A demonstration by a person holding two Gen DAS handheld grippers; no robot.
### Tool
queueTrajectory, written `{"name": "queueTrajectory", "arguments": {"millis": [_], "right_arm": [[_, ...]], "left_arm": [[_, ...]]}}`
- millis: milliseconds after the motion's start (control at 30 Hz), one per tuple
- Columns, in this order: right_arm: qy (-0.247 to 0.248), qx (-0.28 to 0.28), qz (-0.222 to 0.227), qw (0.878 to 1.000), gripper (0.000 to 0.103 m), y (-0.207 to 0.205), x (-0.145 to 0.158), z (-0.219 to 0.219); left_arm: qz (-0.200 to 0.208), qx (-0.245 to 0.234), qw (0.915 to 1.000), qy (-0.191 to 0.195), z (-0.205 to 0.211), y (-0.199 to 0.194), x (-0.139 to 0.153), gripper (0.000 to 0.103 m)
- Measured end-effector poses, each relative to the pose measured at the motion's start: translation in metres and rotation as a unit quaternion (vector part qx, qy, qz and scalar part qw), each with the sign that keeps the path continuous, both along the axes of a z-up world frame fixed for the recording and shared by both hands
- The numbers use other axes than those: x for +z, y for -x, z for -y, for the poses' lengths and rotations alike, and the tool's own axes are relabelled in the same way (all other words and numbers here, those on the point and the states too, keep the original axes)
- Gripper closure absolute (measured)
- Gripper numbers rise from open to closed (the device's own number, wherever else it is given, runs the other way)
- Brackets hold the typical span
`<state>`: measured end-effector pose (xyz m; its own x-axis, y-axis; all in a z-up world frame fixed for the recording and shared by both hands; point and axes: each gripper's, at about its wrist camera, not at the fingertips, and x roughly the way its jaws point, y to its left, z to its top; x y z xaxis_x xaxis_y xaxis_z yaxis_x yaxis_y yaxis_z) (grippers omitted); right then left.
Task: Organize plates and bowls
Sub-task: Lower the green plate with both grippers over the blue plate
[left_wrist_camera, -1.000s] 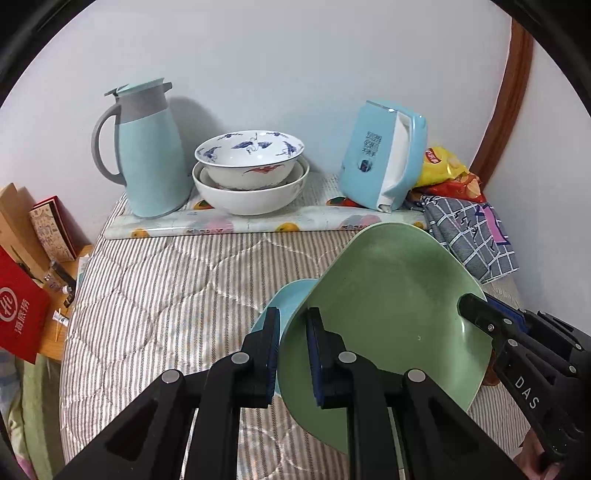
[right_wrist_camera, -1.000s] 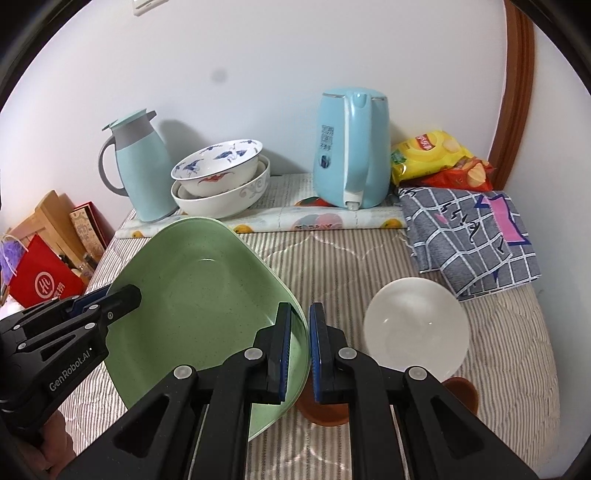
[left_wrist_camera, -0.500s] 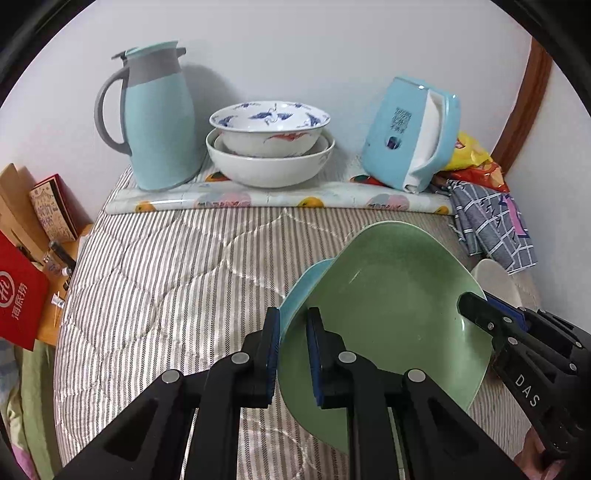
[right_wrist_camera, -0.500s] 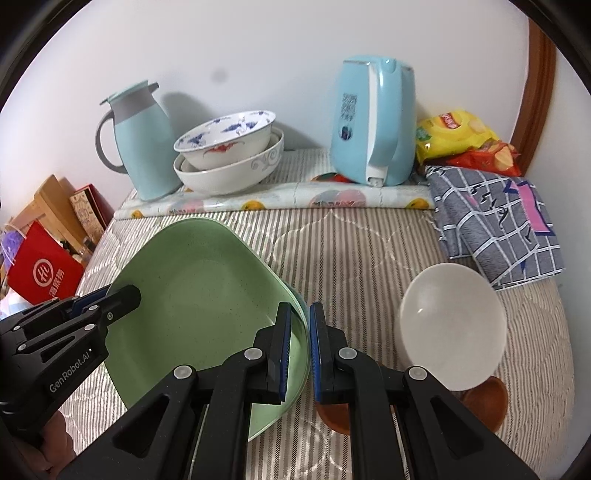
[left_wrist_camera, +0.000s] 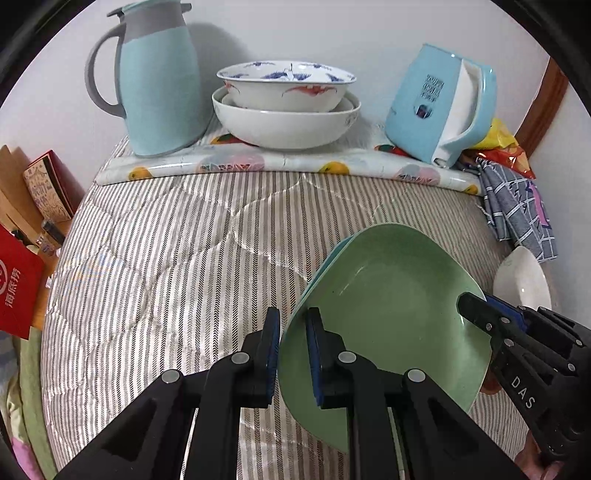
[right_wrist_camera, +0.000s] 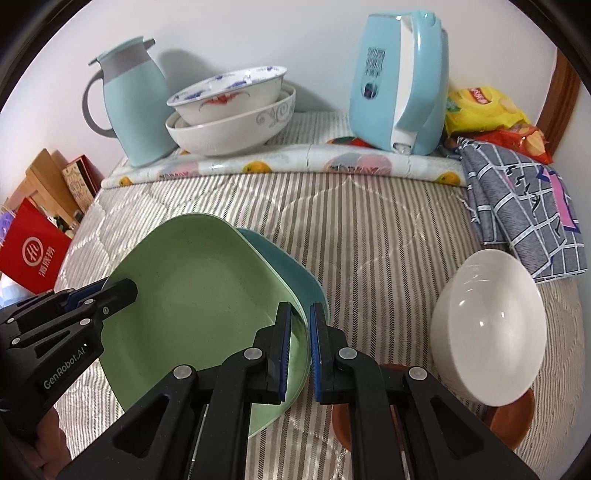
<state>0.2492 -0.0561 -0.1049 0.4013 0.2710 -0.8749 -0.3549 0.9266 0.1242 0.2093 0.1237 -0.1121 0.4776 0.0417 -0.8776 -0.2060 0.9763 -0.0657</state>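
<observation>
1. Over the striped quilted cover (left_wrist_camera: 155, 258): two stacked squarish matte plates, green plate (right_wrist_camera: 192, 306) on teal plate (right_wrist_camera: 291, 273).
2. Left gripper (left_wrist_camera: 292, 354) and right gripper (right_wrist_camera: 300, 350) each pinch the stack's rims.
3. Two glossy nested bowls (left_wrist_camera: 286, 107) by the wall, one white bowl (right_wrist_camera: 487, 332) at right.

wall: plain white (right_wrist_camera: 229, 33), 12 o'clock | trim: brown wooden strip (right_wrist_camera: 563, 99), 2 o'clock | surface: striped quilted cover (left_wrist_camera: 177, 251), centre | light: soft, even

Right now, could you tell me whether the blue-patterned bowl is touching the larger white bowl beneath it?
Touching: in the left wrist view the blue-patterned bowl sits nested inside the white bowl, resting within its rim with no gap visible.
</observation>
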Motion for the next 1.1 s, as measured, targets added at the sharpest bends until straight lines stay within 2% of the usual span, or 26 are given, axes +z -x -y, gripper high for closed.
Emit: {"name": "queueTrajectory", "arguments": {"millis": [567,967,1000,1067,1100], "right_arm": [[0.019,0.001,-0.008,1.000,0.092,-0.029,-0.020,-0.007],[0.036,0.014,-0.005,0.999,0.090,-0.028,-0.027,-0.011],[0.038,0.015,-0.005,0.999,0.089,-0.027,-0.027,-0.012],[0.037,0.014,0.000,0.999,0.086,-0.023,-0.024,-0.011],[0.032,0.014,0.006,0.999,0.079,-0.020,-0.021,-0.010]], "left_arm": [[-0.009,-0.001,0.9999,0.014,-0.002,-0.024,-0.021,0.089],[-0.023,-0.004,0.9995,0.022,-0.003,-0.022,-0.027,0.088],[-0.023,-0.006,0.9994,0.023,-0.003,-0.021,-0.026,0.087],[-0.022,-0.007,0.9995,0.022,-0.002,-0.018,-0.024,0.073],[-0.021,-0.006,0.9996,0.017,-0.001,-0.016,-0.022,0.070]]}}
